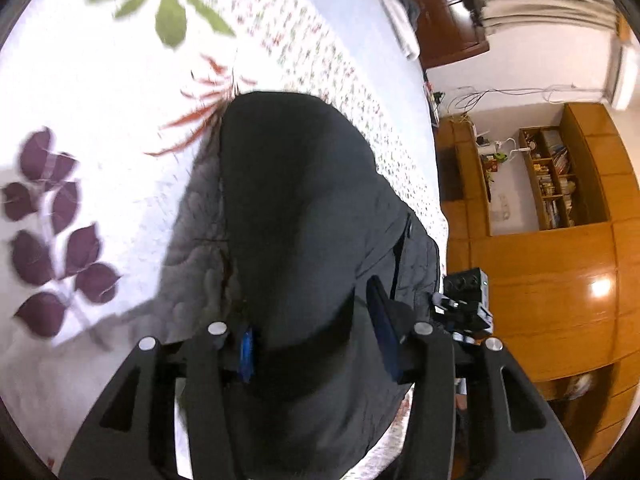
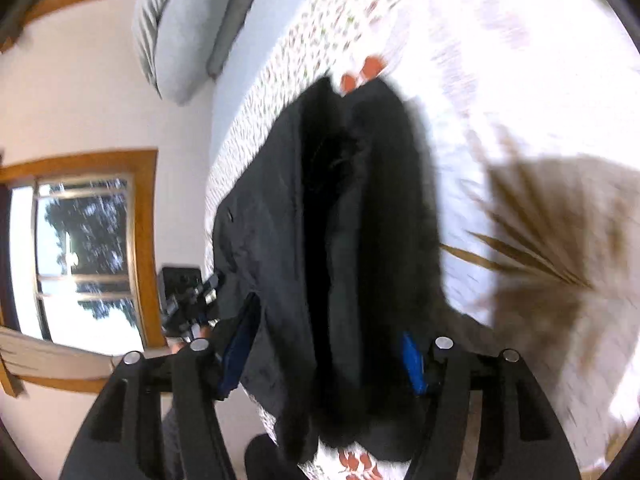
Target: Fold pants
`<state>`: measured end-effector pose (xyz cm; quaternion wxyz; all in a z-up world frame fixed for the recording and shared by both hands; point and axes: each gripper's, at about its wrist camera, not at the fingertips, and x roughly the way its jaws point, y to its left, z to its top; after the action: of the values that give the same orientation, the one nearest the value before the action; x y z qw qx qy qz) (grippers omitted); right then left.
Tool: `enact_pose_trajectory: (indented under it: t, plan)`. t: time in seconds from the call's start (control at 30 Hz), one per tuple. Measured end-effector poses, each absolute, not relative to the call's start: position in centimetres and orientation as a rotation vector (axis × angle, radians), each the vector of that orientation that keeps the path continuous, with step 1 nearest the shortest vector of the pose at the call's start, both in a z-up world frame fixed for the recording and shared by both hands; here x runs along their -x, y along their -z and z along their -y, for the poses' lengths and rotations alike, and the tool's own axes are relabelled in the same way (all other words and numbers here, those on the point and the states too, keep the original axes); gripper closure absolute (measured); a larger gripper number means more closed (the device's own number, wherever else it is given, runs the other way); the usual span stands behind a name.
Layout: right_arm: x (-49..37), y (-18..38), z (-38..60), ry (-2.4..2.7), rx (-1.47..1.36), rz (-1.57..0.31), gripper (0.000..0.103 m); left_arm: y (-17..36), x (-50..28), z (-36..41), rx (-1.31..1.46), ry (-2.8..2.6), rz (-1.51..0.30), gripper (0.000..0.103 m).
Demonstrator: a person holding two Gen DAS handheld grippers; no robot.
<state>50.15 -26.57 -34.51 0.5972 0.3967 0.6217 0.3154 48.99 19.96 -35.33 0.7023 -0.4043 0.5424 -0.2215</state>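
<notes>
The left gripper (image 1: 316, 350) has its two blue-padded fingers (image 1: 246, 350) spread wide, with one pair of dark grey pants (image 1: 296, 216) bunched between them; whether the pads actually press the cloth I cannot tell. The right gripper (image 2: 326, 350) stands the same way, jaws wide, the same pants (image 2: 352, 216) hanging between them toward 12 o'clock. The garment is lifted over one white bedspread (image 1: 80, 92) printed with leaves. At 3 o'clock of the left view stands one wooden bookshelf (image 1: 556, 176); at 9 o'clock of the right view, one window (image 2: 80, 256), and at 11 o'clock two grey pillows (image 2: 184, 28).
</notes>
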Motion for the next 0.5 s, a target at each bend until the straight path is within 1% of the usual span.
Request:
enact_pose_trajectory:
  t: [0.17,0.3,0.4,0.47,0.5]
  plan:
    - [-46.2,32.8,29.1,-0.689,-0.909,-1.370,0.039,33.4,-46.1,-20.6,0.807,0.377,-1.150,0.056]
    - [-45.1,33.3,27.7,-0.614,-0.782,-1.420,0.038,34.0,-46.2,-20.2,0.717,0.274,-1.229,0.054]
    - [-44.7,33.4,27.1,-0.577,-0.789,-1.435,0.037,34.6,-46.3,-20.6,0.715,0.246,-1.252,0.050]
    - [-44.1,32.9,27.9,-0.590,-0.826,-1.414,0.036,34.0,-46.1,-21.0,0.748,0.244,-1.238,0.050]
    - [-44.5,32.7,28.7,-0.595,-0.832,-1.401,0.036,33.5,-45.9,-21.3,0.768,0.247,-1.216,0.047]
